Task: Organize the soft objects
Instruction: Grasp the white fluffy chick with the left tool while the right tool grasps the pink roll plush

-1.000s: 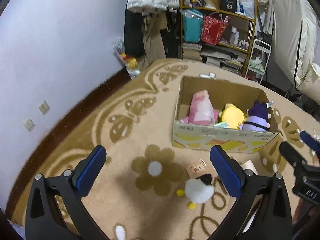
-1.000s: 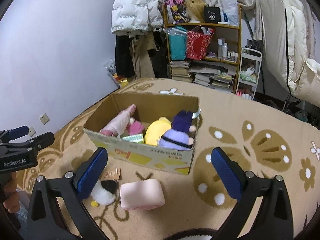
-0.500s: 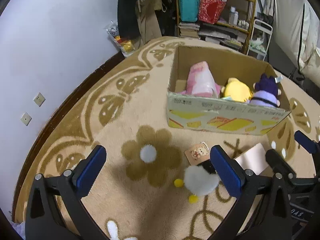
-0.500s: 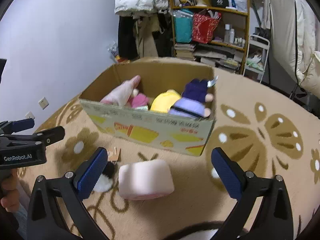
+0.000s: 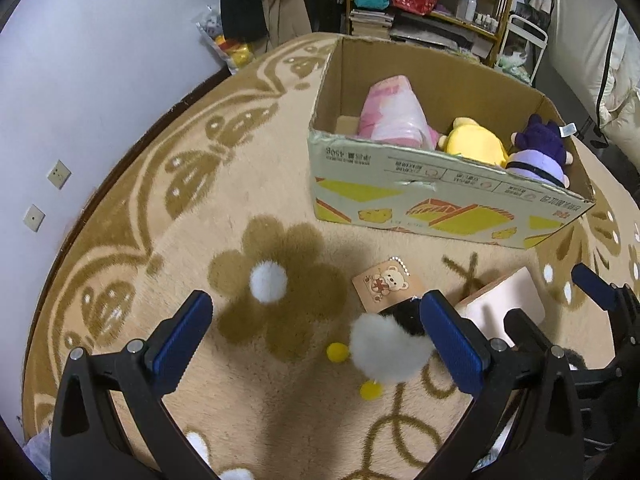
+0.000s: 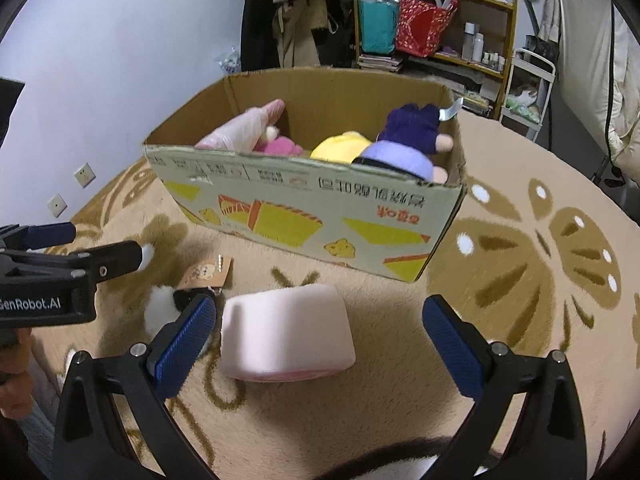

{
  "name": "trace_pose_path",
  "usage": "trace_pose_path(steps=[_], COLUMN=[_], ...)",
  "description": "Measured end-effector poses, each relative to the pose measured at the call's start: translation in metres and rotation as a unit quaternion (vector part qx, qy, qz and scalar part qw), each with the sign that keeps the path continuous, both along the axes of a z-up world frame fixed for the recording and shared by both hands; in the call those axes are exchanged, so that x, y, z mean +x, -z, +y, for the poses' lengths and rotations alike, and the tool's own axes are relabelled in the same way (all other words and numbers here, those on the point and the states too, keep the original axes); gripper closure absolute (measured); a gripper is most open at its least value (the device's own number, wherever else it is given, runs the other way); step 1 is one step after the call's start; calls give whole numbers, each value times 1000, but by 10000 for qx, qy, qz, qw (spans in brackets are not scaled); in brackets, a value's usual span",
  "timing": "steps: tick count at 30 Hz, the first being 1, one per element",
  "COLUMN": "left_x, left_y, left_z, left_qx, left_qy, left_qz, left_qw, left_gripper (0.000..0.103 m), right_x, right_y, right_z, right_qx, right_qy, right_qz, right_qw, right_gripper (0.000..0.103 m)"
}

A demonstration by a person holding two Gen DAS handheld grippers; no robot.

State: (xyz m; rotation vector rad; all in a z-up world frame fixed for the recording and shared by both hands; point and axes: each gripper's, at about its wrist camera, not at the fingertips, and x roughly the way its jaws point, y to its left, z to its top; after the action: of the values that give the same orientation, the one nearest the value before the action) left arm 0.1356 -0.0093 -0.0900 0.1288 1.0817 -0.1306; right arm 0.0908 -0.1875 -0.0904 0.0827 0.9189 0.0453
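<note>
**Both tongs spread wide, nothing gripped**

Right gripper (image 6: 318, 338) straddles the pink foam block (image 6: 286, 334) on the rug, in front of the cardboard box (image 6: 320, 216). Likely light, squashy: pinch its short sides gently. Left gripper (image 5: 316, 338) hangs over the white pom-pom toy (image 5: 388, 354) (barely visible in the right view)

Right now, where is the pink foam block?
The pink foam block lies on the carpet before the cardboard box, low centre in the right wrist view, with the white fluffy toy beside it.
</note>
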Motion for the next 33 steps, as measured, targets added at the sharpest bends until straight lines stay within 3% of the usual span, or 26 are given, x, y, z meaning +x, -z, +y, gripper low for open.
trace_pose_path(steps=[13, 33], left_x=[8, 17], left_y=[25, 49], left_z=[-1, -7], left_qx=[-49, 155], left_qy=[-12, 116], left_qz=[475, 765], left_qw=[9989, 9969], left_gripper=[0, 0], right_x=[12, 16], right_y=[22, 44], right_z=[-3, -15], right_qx=[6, 468], right_qy=[-81, -12], right_qz=[311, 749], right_qw=[9995, 9961], right_gripper=[0, 1])
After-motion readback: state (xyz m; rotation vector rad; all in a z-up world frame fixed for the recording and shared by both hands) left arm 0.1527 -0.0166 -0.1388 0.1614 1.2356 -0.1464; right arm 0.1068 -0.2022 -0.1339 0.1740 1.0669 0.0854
